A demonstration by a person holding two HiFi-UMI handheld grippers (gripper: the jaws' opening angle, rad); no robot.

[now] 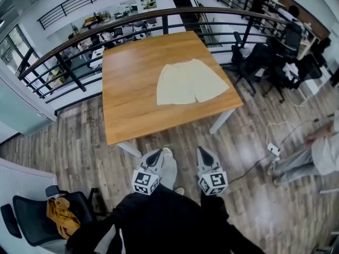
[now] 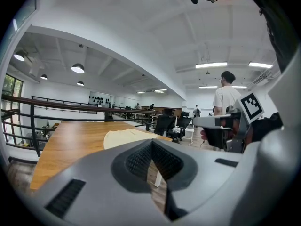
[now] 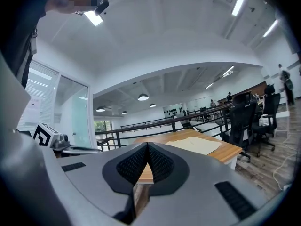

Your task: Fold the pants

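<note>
Pale cream shorts (image 1: 189, 82) lie spread flat on the right half of a wooden table (image 1: 132, 89); they also show as a flat pale sheet (image 2: 123, 137) in the left gripper view and as pale cloth (image 3: 195, 145) in the right gripper view. My left gripper (image 1: 159, 154) and right gripper (image 1: 204, 153) hang side by side in front of the table's near edge, well short of the shorts. Both are shut with nothing between the jaws. In the left gripper view the right gripper (image 2: 221, 126) shows at the right.
A black railing (image 1: 132, 23) runs behind the table. Office chairs (image 1: 259, 62) stand to its right and another chair with an orange cloth (image 1: 58, 213) at bottom left. A seated person (image 1: 318, 152) and a power strip (image 1: 274, 149) are on the floor at right.
</note>
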